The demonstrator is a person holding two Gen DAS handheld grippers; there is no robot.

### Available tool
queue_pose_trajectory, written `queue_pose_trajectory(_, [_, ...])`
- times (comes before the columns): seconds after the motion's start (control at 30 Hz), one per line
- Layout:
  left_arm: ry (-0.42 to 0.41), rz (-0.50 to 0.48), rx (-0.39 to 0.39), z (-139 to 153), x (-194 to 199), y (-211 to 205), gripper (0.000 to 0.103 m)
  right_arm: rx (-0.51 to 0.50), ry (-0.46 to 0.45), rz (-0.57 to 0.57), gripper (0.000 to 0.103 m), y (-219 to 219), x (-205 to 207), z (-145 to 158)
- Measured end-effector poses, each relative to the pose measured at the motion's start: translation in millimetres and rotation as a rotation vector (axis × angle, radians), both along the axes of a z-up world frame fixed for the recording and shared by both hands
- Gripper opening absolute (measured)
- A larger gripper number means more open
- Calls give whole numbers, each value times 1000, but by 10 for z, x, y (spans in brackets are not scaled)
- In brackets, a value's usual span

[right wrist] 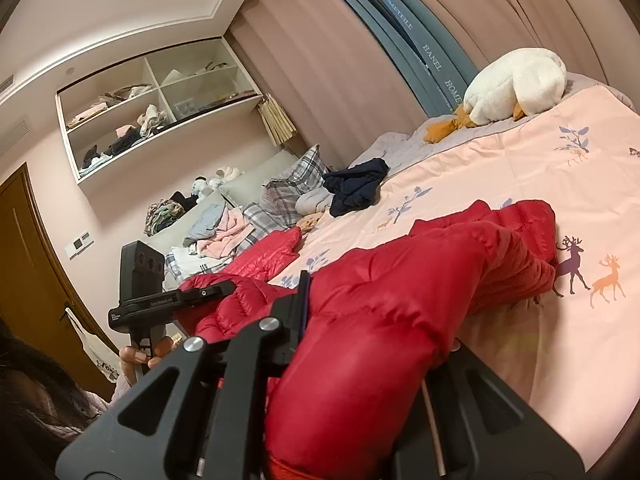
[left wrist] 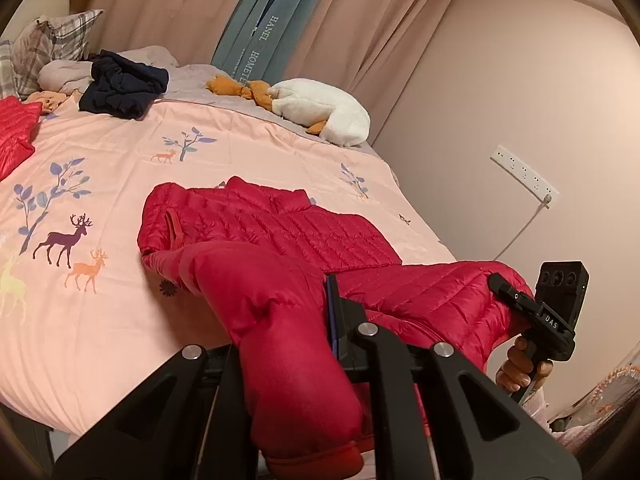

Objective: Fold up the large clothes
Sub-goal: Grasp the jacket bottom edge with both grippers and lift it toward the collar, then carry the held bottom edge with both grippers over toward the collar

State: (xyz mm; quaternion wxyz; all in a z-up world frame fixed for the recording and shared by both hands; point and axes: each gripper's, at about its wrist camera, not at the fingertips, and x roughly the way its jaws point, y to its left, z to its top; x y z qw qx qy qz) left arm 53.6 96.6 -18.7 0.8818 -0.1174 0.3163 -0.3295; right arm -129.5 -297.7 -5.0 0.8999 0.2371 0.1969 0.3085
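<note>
Left wrist view: The left gripper (left wrist: 332, 316) is clamped on a fold of the red down jacket (left wrist: 280, 232); the fabric bulges out between the jaws and drapes toward the camera. The jacket lies on the pink bedcover (left wrist: 120, 168), forward of the gripper and just right of the view's centre. Its long axis runs from the collar end, at upper left, down toward the lower right, where the hem end is lifted off the bed. At that lower-right end the right gripper (left wrist: 506, 294) pinches the jacket edge, with a hand (left wrist: 520, 368) on its grip. The gripper body carries the letters "DAS". On the grey-blue panels (left wrist: 272, 20) behind the bed, "HANEL" and "HOMETEILE" can be read. A second red garment (left wrist: 16, 132) lies at the left edge, a dark navy garment (left wrist: 124, 88) near the pillows, and a white plush goose (left wrist: 320, 110) at the far side.

Right wrist view: The right gripper (right wrist: 306, 292) is closed on the jacket (right wrist: 400, 300), which fills the gap between the jaws and extends forward and right across the bedcover (right wrist: 540, 168). The left gripper (right wrist: 224, 290) grips the jacket's opposite edge at left, held by a hand (right wrist: 138, 356). Its small white label is too small to read. The panels (right wrist: 432, 56) show "HANEL". A wall shelf (right wrist: 152, 104) holds loose clothing.
</note>
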Motion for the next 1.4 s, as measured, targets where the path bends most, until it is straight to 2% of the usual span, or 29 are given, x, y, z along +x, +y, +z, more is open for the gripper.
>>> queue_pose_trajectory(0.33, [5,0,13,-34,26,-5,10,12,19,-6,11,-29,64,-84])
queue_pose_trajectory(1.4, [32,16,40,-42,107,-95,10,11,43,-55,12,111,96,-94])
